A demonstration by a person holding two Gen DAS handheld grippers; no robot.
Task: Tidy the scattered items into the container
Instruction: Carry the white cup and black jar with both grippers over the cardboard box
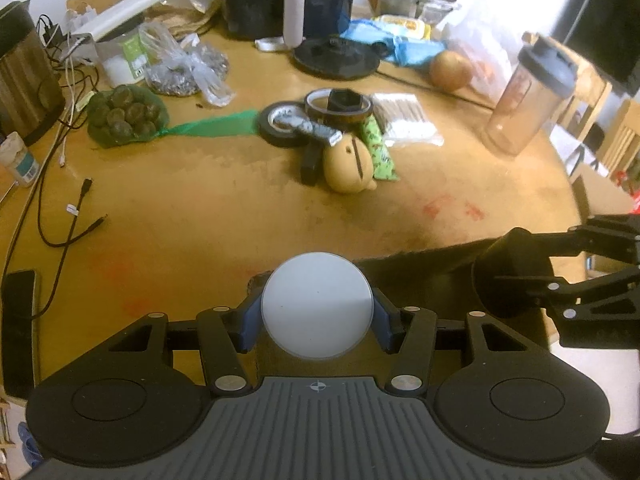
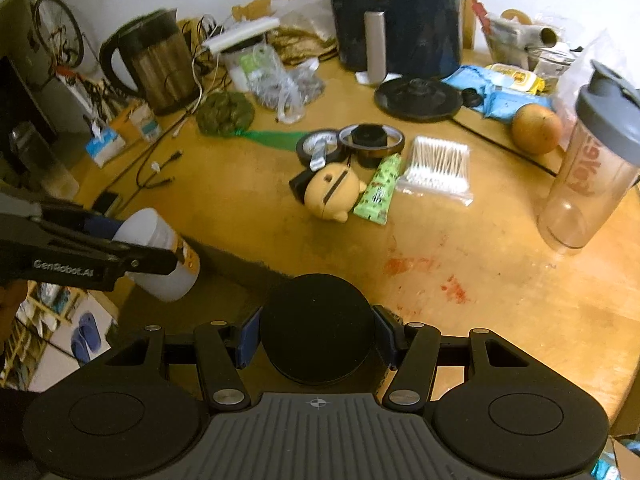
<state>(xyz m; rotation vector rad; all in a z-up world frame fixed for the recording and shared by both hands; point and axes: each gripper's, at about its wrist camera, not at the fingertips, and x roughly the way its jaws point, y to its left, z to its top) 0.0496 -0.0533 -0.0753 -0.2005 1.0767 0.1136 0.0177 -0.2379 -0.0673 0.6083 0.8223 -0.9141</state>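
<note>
At the near table edge [image 2: 500, 300], my left gripper [image 1: 317, 306] clamps a white tub [image 1: 317, 306] while my right gripper [image 2: 317, 328] clamps its black lid [image 2: 317, 328], both well short of the yellow toy [image 2: 330, 192].

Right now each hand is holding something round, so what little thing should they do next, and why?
Probably set the black lid down beside the pile. The left gripper holds the white container, the right gripper holds its lid, so neither is free for the yellow toy or green tube.
</note>
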